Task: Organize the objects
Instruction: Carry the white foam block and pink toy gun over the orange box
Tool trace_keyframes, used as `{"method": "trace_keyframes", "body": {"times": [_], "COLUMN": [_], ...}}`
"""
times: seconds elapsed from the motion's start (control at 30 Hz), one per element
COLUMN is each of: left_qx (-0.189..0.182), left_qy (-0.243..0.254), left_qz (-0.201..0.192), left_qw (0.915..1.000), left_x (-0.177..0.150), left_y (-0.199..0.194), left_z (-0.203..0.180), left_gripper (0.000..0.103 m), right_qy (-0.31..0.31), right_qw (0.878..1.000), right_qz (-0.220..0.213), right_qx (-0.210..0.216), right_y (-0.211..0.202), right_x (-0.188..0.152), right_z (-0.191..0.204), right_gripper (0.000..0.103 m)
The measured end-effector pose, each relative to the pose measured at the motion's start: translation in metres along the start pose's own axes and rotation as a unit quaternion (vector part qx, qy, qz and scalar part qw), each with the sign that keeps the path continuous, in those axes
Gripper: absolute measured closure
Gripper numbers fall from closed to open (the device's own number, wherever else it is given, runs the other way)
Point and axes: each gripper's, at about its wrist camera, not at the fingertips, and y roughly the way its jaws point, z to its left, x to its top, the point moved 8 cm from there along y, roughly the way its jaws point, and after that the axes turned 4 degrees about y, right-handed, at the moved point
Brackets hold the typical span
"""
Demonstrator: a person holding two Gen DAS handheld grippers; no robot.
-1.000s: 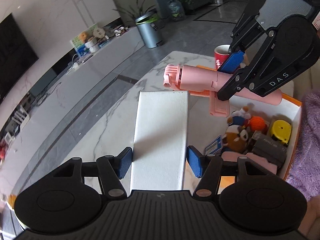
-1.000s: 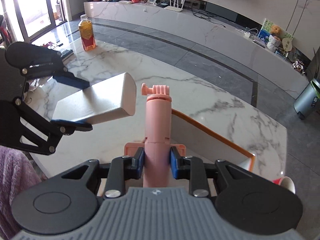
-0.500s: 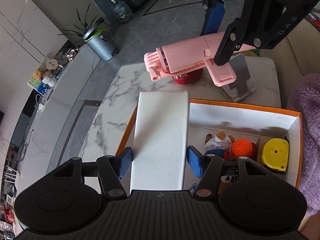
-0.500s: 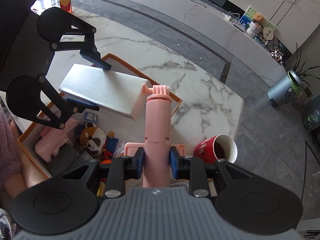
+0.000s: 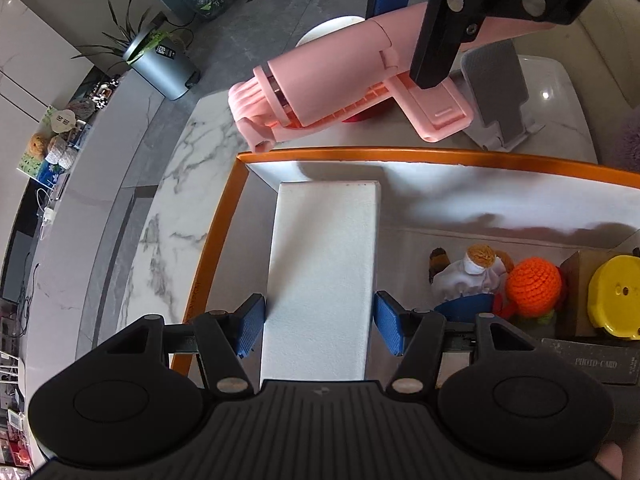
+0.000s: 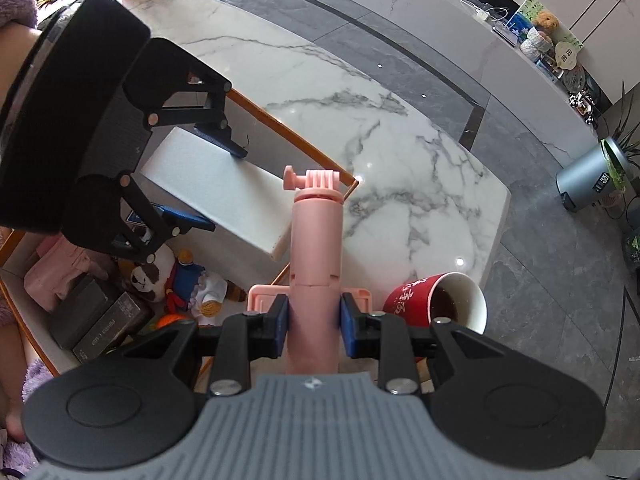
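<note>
White block (image 5: 324,276) now inside orange box (image 5: 400,155); its near end hidden.

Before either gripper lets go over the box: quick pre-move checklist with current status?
1. Left gripper clamped on the white foam block: ok, both pads sit against its sides.
2. Right gripper clamped on the pink selfie stick: ok.
3. Foam block over the orange box: ok, it sits inside the rim at the bare end.
4. Landing spot under the block free: cannot tell, the block hides the floor beneath it.
5. Selfie stick over the box: not ok, from the left wrist it hangs beyond the far rim, above the red cup.
6. Clearance from the toys: ok, they lie apart from the block.
</note>
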Motion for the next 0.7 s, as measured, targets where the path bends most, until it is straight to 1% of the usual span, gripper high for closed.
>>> {"method": "trace_keyframes", "body": {"times": [0.13,0.27,0.37,0.5,0.57,0.7], "left_qx": [0.0,0.003,0.001,-0.002,-0.001,0.0], "left_qy": [0.009,0.014,0.011,0.022,0.025,0.053], "left_qz": [0.008,0.015,0.016,0.02,0.021,0.017], "left_qw": [0.9999,0.9998,0.9998,0.9996,0.9995,0.9985], "left_x": [-0.004,-0.01,-0.013,-0.016,-0.018,-0.021], "left_y": [0.014,0.027,0.034,0.043,0.046,0.049], "left_z": [0.003,0.006,0.009,0.01,0.011,0.006], "left_gripper": [0.033,0.033,0.033,0.033,0.033,0.033], "right_qy": [-0.002,-0.003,-0.002,-0.003,-0.007,-0.011], "right_qw": [1.0,1.0,1.0,1.0,1.0,1.0], "right_qz": [-0.002,-0.002,-0.002,-0.004,-0.009,-0.01], "right_qx": [0.007,0.006,0.01,0.016,0.012,0.007], "right_y": [0.008,0.016,0.021,0.028,0.028,0.029], "right_x": [0.007,0.014,0.018,0.022,0.026,0.031], "right_z": [-0.001,-0.003,-0.003,-0.001,-0.001,-0.002], "right_gripper": [0.074,0.074,0.074,0.074,0.074,0.074]}}
